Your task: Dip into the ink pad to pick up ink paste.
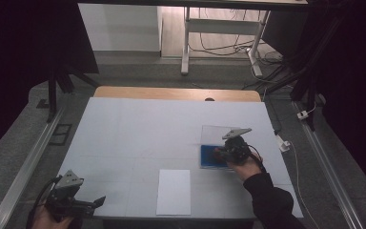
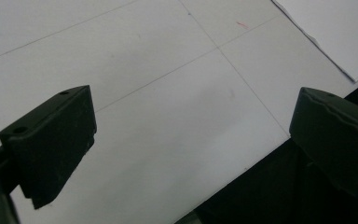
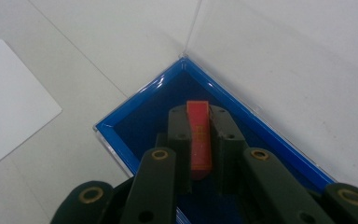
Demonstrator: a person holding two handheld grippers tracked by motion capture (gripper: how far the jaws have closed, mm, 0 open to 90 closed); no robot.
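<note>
A red strip [image 3: 199, 135] is clamped by the R gripper [image 3: 199, 121] over the blue tray [image 3: 121, 128]. L gripper [image 2: 191, 135] is held w/ jaws wide apart, at 7 o'clock from the white sheet [image 1: 174, 192].

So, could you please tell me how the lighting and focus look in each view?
High view: dim, the surroundings nearly black, the table evenly lit. Left gripper view: the jaws are dark and soft, the white sheet sharper. Right gripper view: a little glare on the blue box rim, the red piece fairly sharp.
</note>
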